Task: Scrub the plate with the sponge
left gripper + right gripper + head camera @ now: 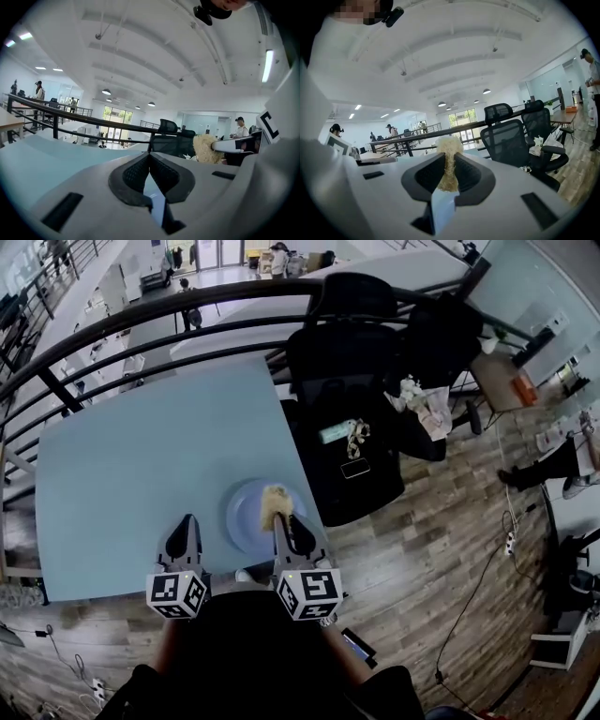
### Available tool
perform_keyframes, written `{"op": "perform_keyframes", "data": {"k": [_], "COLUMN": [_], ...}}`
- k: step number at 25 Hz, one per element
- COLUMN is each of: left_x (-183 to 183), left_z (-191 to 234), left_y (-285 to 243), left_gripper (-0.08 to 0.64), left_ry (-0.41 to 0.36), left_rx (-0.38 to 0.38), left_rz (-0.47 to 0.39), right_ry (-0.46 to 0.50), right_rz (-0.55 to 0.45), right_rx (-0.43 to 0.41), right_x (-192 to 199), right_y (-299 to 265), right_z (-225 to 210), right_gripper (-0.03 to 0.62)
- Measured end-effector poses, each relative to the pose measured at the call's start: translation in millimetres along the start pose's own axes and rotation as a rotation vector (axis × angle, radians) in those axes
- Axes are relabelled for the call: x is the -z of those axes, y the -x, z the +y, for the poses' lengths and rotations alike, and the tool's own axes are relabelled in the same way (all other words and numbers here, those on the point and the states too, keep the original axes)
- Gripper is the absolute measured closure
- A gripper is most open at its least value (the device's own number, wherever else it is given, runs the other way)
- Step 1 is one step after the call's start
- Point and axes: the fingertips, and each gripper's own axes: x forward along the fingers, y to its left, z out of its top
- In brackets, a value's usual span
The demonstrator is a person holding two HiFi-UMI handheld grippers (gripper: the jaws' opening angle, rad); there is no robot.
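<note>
On the pale blue desk (131,474), near its front edge, sits the round blue plate (242,521). My right gripper (280,521) has its fingers pinched on the shaggy tan sponge (275,502). The sponge is over the plate's right half, straight ahead of the tips; contact w/ the plate I can't tell. The left gripper (185,523), fingers closed on nothing, is just left of the plate.

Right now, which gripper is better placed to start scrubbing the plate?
Right. The right gripper is shut on the sponge, which sits over the plate in the head view. The left gripper is shut on nothing, over bare table beside the plate.
</note>
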Motion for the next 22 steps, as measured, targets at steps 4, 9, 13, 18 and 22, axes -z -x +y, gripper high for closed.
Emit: {"op": "perform_keyframes", "data": {"k": [4, 9, 13, 18, 22], "left_x": [-12, -22, -27, -26, -25], "left_z": [-2, -2, 3, 6, 9], "left_y": [7, 16, 23, 35, 40], "left_gripper": [0.557, 0.557, 0.557, 0.557, 0.557], "left_ry": [-0.01, -0.023, -0.017, 0.005, 0.006], "left_rx": [0.001, -0.009, -0.025, -0.028, -0.028], "left_rz": [-0.043, -0.088, -0.125, -0.134, -0.14], "right_ry": [0.003, 0.001, 0.012, 0.016, 0.027], "right_rz": [-0.07, -0.119, -0.136, -0.131, -0.125], "right_rx": [-0.005, -0.004, -0.011, -0.024, -0.038], "right_x": [-16, -25, -27, -23, -21], "right_y": [8, 15, 16, 21, 20], "right_z": [7, 10, 14, 25, 35], "right_gripper": [0.528, 0.528, 0.528, 0.528, 0.528]}}
